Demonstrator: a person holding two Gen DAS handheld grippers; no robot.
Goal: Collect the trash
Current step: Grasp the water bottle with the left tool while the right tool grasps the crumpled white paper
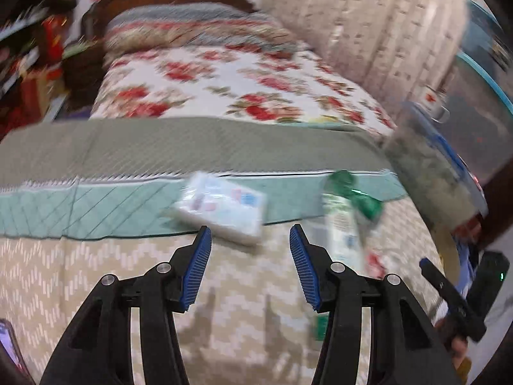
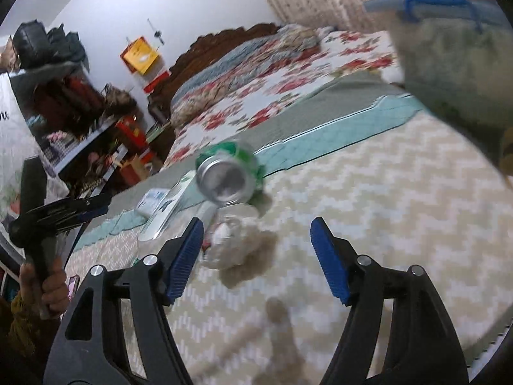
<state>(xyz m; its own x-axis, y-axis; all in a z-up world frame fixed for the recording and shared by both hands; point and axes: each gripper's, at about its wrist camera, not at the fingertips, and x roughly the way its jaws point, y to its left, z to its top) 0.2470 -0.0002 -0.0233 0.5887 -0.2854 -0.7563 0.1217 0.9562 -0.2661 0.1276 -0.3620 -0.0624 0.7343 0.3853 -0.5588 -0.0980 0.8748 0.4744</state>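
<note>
Trash lies on a bed with a beige zigzag cover (image 1: 96,272). In the left wrist view my left gripper (image 1: 250,243) is open and empty, just short of a white tissue pack (image 1: 224,208). A white tube (image 1: 343,227) and a green can (image 1: 356,195) lie to its right. In the right wrist view my right gripper (image 2: 256,237) is open and empty above a crumpled white wrapper (image 2: 231,243). The green can (image 2: 227,173) lies on its side beyond it, with the tube (image 2: 170,205) and tissue pack (image 2: 152,202) further left.
A clear bin with a blue rim and handle (image 2: 449,48) stands at the bed's right side; it also shows in the left wrist view (image 1: 442,166). A floral quilt (image 1: 224,86) and headboard lie beyond. Cluttered shelves (image 2: 80,122) stand left. A phone (image 1: 9,346) lies at lower left.
</note>
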